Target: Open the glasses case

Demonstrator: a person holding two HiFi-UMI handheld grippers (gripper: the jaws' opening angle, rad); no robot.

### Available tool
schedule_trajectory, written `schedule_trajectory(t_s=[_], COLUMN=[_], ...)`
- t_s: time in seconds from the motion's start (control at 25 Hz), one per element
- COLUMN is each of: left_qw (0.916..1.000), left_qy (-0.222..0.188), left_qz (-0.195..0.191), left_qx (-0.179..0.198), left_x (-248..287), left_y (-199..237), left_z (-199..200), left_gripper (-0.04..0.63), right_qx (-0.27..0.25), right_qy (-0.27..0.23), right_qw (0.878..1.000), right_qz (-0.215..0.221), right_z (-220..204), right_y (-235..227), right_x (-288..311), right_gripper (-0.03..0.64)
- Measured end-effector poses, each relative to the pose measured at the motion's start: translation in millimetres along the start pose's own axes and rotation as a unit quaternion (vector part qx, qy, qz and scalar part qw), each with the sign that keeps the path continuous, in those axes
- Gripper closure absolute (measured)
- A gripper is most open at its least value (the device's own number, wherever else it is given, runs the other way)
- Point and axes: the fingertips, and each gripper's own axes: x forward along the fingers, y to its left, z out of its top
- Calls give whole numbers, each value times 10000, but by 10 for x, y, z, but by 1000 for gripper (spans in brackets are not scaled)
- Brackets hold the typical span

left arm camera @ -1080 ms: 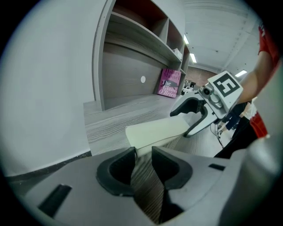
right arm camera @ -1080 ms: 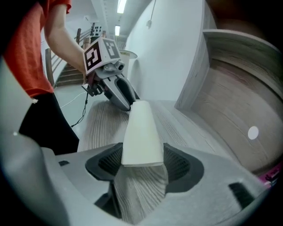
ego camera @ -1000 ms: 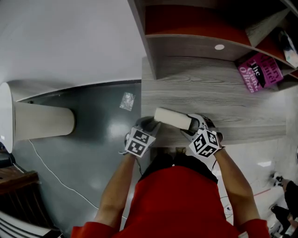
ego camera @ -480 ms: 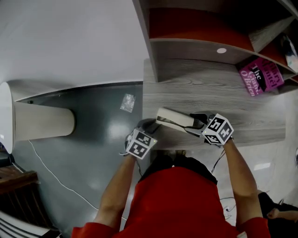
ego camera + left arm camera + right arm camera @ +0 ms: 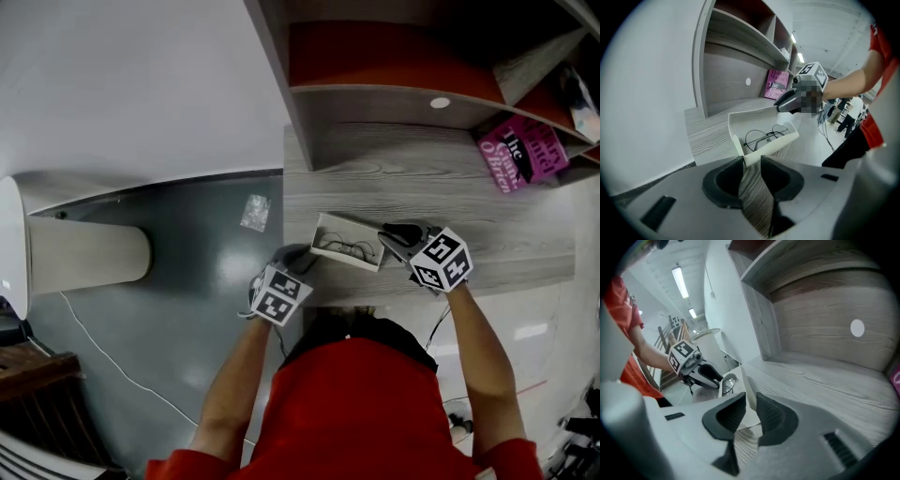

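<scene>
On desk (image 5: 469, 192), one case (image 5: 347, 242), two tools (image 5: 300, 255) (image 5: 392, 234)

A grey wood-grain desk top (image 5: 469, 187) spreads beyond the right gripper (image 5: 389, 234). A pink book (image 5: 521, 155) lies well off to that gripper's right (title only partly legible), and a round white disc (image 5: 440, 102) sits on the shelf panel above. Left of the left gripper (image 5: 298, 255) is dark floor (image 5: 187, 281) with a crumpled clear wrapper (image 5: 255, 212), a thin white cable (image 5: 98, 347) and a cream cylinder (image 5: 89, 255).
</scene>
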Motion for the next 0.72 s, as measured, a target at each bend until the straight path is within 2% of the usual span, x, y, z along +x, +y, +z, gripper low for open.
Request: schedule_trajectory(t_s=[0.16,0.28,0.52,0.72], left_qw=[10000,9999,9997,9996], left_qy=[-20,-46,-95,-114], left_qz=[51,98,134,147], left_qx=[-30,-80,-198,-215], left_x=[4,11,16,4], left_y=[20,44,66,63], left_z=[12,23,27,26], left_gripper=[486,486,486,488], right_qx=[75,134,191,159], right_qy=[-58,-55,-46,-55], right_qw=[9990,9981,9974,9980], right_qz=[-439,-596,-695,-603], right_z=[2,-13,-32,-31], right_y=[-137,-207,-267,-207], right_x=[31,48,72,63], right_gripper=[552,558,561,550])
